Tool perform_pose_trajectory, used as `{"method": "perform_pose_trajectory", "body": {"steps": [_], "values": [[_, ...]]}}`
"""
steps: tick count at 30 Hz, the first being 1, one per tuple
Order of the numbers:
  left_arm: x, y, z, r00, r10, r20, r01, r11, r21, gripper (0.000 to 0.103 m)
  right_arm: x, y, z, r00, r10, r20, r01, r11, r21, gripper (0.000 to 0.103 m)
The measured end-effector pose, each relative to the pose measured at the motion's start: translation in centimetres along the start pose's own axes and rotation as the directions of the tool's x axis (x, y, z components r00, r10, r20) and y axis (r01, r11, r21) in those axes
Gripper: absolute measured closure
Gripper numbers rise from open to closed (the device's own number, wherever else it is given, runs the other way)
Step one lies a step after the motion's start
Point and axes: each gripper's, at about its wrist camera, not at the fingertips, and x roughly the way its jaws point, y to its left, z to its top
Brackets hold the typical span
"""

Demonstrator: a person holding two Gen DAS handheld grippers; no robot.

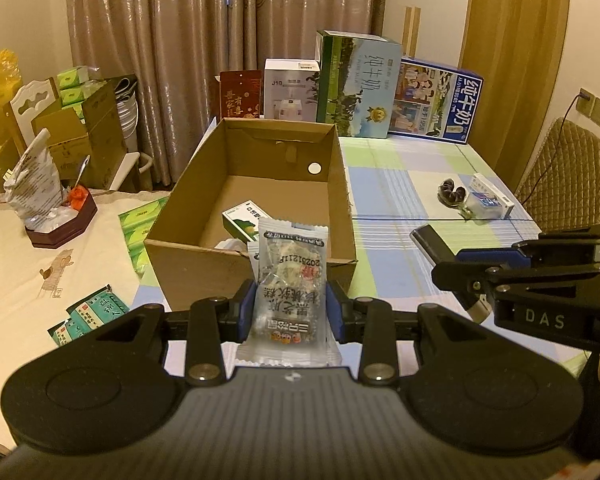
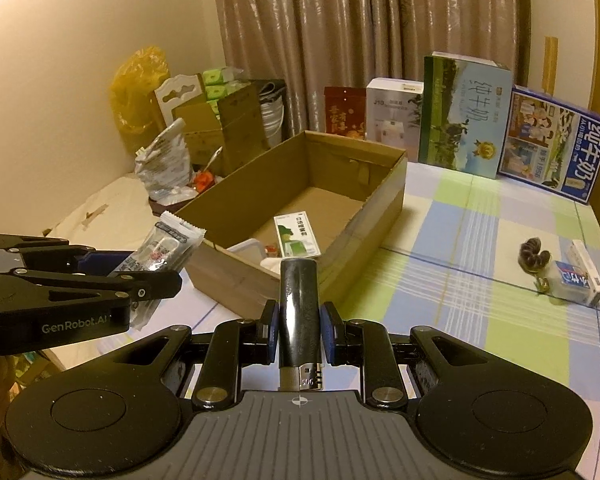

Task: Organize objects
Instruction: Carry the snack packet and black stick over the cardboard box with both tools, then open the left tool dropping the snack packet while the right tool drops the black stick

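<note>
Snack packet [image 1: 290, 280] and lighter [image 2: 299, 312] gripped — box [image 1: 204, 256] ahead.

You see dim, warm yellow indoor light in both views. Fisheye distortion bends the frame edges; corners go dark. Close foreground parts appear slightly soft.

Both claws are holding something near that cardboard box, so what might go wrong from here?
The snack packet is soft and crinkly; the left gripper pinches only its lower half, so it might slip or flop outside the box. The lighter in the right gripper is smooth and could slide out. The two grippers are close together and might bump over the box.
</note>
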Motion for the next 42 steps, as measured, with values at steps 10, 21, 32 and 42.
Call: {"method": "perform_pose_trajectory", "body": {"steps": [10,21,32,42], "values": [[1.0,0.8,1.0,1.000,0.002,0.001,-0.002,1.000,0.011,0.072,1.4,0.2,1.5,1.000,0.006,0.003,-0.006,1.000,-0.009,0.084],[4.9,3.2,4.7,1.000,0.002,-0.009,-0.002,0.999,0.045,0.071,5.8,-0.5,5.3,1.000,0.020,-0.004,-0.020,1.000,0.007,0.084],[10.7,5.7,8.4,0.999,0.005,-0.036,-0.002,0.998,0.070,0.071,11.0,-2.4,8.8,1.000,0.026,-0.016,-0.025,0.999,0.042,0.084],[14.9,6.5,9.5,0.997,-0.013,-0.070,0.018,0.997,0.072,0.071,13.7,-4.3,9.6,0.999,0.027,-0.026,-0.024,0.995,0.099,0.084]]}}
